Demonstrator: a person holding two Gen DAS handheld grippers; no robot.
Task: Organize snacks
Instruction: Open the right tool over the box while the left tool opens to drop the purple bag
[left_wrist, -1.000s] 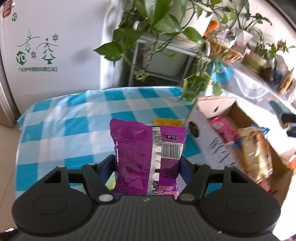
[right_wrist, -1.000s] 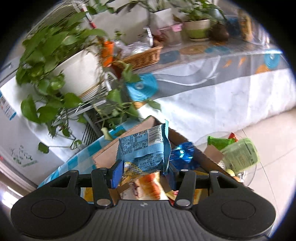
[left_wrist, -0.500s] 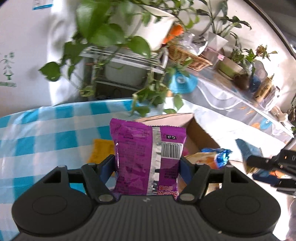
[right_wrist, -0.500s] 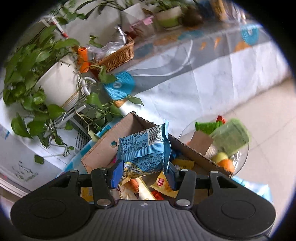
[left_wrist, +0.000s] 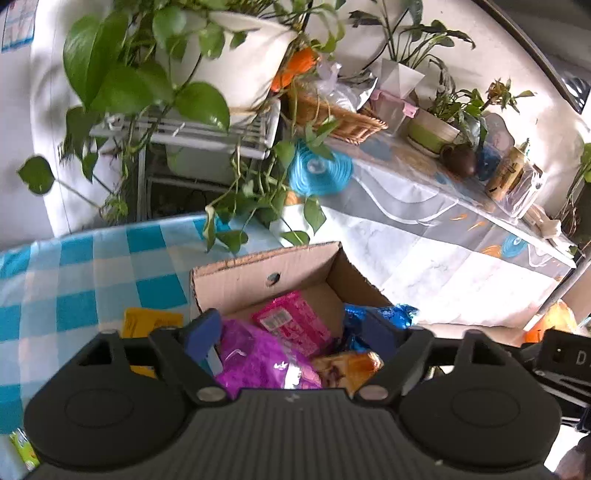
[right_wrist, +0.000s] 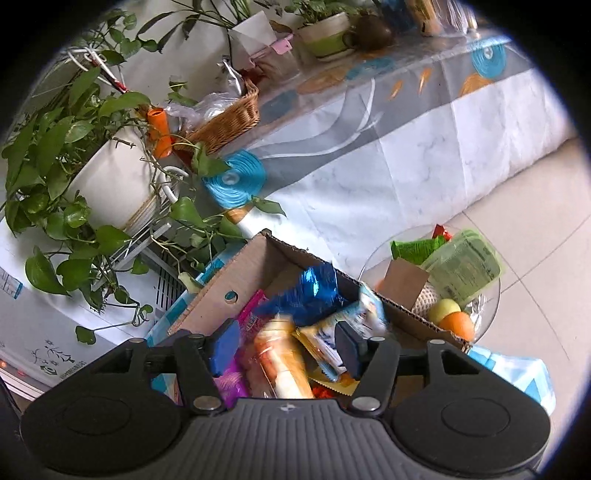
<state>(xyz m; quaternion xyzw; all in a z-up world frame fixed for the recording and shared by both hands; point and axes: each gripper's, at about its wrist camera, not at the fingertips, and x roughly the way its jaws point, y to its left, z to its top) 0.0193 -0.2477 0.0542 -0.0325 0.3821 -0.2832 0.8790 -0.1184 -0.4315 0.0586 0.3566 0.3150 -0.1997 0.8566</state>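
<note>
Brown cardboard box (left_wrist: 258, 273) sits open on the blue-and-white checked tablecloth (left_wrist: 92, 273), and both grippers hang over it. The left gripper (left_wrist: 291, 332) has its jaws opening, spread apart with nothing pressed between the blue pads; the purple packet (left_wrist: 258, 362) lies below them inside the box, beside a pink packet (left_wrist: 295, 325) and a shiny blue wrapper (left_wrist: 384, 314). A yellow packet (left_wrist: 151, 321) lies on the cloth just outside the box's left wall.

The right gripper (right_wrist: 284, 343) is also opening, its pads clear of any snack. Under it the light-blue packet (right_wrist: 365, 314), blurred, lies among the other snacks in the box, near an orange-and-white packet (right_wrist: 280, 358). To the right of the box stands a glass bowl (right_wrist: 491, 295) holding green packets and fruit.
</note>
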